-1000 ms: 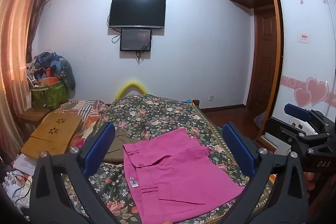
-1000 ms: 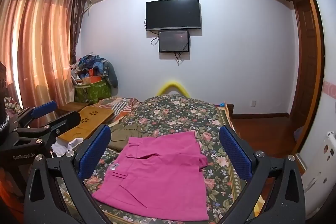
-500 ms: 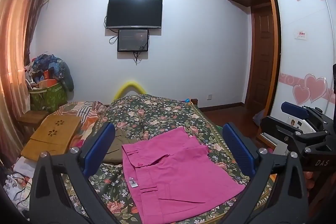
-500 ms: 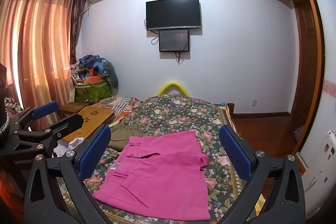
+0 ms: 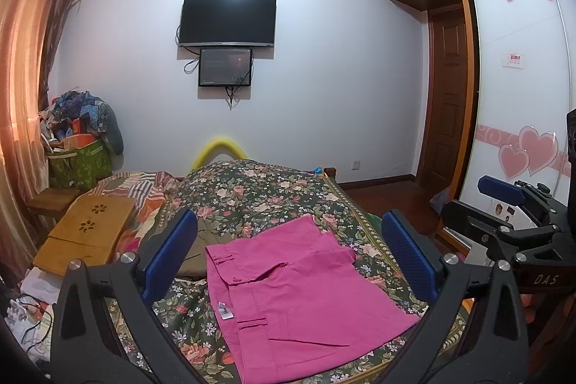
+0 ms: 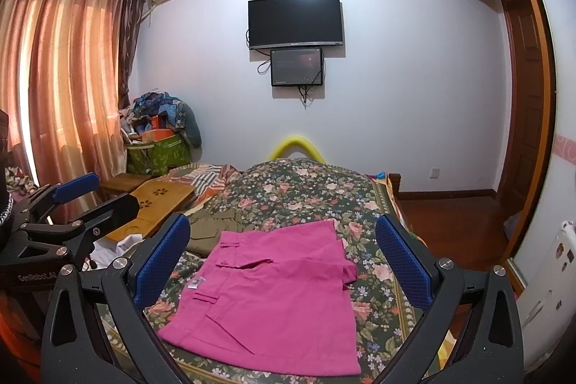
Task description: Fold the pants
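Pink pants (image 5: 306, 297) lie folded into a compact rectangle on the flowered bedspread (image 5: 252, 193), in the lower centre of both wrist views; the waistband with its belt loops and a small white tag (image 5: 225, 309) faces the left of the frame, and the folded leg ends form a stepped edge toward the upper right. An olive garment (image 6: 216, 229) lies just beside the pants, toward the upper left, partly behind the blue pad of one finger. A wooden lap tray (image 5: 86, 233) rests at the left edge of the bed.

The left gripper (image 5: 288, 258) hangs above the pants with its jaws wide apart and nothing between them. The right gripper (image 6: 282, 258) is likewise spread wide and empty, clear of the cloth. Each gripper also appears at the side edge of the other's view.

Judged from the layout, the folding looks nearly or wholly complete. A further fold, if wanted, would call for lowering both grippers to the near edge, pinching all layers together, and carrying them over toward the far edge without dragging the layers underneath.
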{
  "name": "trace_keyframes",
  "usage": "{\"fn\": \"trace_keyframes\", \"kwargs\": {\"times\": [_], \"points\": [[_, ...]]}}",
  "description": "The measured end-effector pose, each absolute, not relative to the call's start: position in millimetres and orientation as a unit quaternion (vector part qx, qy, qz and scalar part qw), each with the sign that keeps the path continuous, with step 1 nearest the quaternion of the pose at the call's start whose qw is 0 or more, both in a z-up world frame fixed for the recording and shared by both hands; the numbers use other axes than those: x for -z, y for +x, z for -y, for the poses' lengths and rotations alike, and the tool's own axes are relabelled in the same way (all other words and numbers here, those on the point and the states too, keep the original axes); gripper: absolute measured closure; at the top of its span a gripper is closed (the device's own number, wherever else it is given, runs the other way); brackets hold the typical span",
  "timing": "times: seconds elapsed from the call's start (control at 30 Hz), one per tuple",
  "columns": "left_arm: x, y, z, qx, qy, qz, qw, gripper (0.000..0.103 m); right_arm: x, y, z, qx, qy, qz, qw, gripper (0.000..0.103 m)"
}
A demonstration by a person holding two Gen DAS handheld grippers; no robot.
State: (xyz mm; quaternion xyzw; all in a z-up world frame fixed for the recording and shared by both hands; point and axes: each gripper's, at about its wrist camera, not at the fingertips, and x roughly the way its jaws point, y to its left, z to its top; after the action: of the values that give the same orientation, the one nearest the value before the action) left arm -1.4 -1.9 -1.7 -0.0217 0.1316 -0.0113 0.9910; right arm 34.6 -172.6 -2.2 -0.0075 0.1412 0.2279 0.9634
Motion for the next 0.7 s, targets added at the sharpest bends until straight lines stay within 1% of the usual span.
{"fn": "trace_keyframes", "kwargs": {"times": [0.7], "points": [[8.4, 5.7, 3.2, 0.012, -0.022, -0.135, 0.990, 0.000, 2.5, 36.5, 174.0, -0.226, -0.008, -0.145, 0.963, 0.000]]}}
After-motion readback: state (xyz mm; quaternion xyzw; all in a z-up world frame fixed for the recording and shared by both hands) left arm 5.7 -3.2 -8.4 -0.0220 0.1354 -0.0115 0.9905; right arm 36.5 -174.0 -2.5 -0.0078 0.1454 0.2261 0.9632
